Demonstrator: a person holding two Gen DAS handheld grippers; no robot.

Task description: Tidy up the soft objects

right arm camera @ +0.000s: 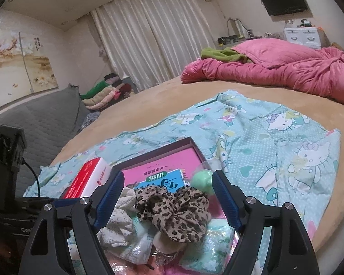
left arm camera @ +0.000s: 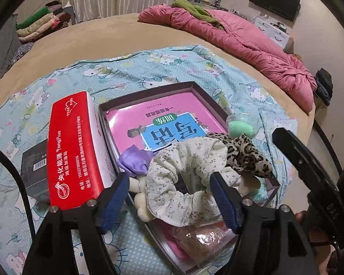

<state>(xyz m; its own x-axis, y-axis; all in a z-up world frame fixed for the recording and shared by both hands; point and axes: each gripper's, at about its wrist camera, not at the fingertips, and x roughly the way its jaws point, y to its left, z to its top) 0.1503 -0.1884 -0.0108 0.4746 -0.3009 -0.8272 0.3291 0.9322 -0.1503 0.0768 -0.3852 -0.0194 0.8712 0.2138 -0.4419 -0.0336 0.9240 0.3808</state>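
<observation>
A shallow dark box (left arm camera: 195,86) with a pink book (left arm camera: 162,110) in it lies on the Hello Kitty cloth. Several soft items sit at its near end: a white floral scrunchie (left arm camera: 185,178), a leopard-print scrunchie (left arm camera: 245,153), a purple satin one (left arm camera: 135,162) and a green soft ball (left arm camera: 240,127). My left gripper (left arm camera: 169,185) is open, its fingers either side of the floral scrunchie. My right gripper (right arm camera: 167,183) is open above the leopard scrunchie (right arm camera: 174,213), with the floral scrunchie (right arm camera: 119,224) to its left and the green ball (right arm camera: 201,180) by the right finger.
A red and white tissue box (left arm camera: 75,146) stands left of the dark box, with a small black box (left arm camera: 33,167) beside it. The cloth (right arm camera: 275,137) covers a round tan bed (right arm camera: 195,94). A pink quilt (right arm camera: 275,68) lies at the back. Folded clothes (right arm camera: 103,94) are stacked far left.
</observation>
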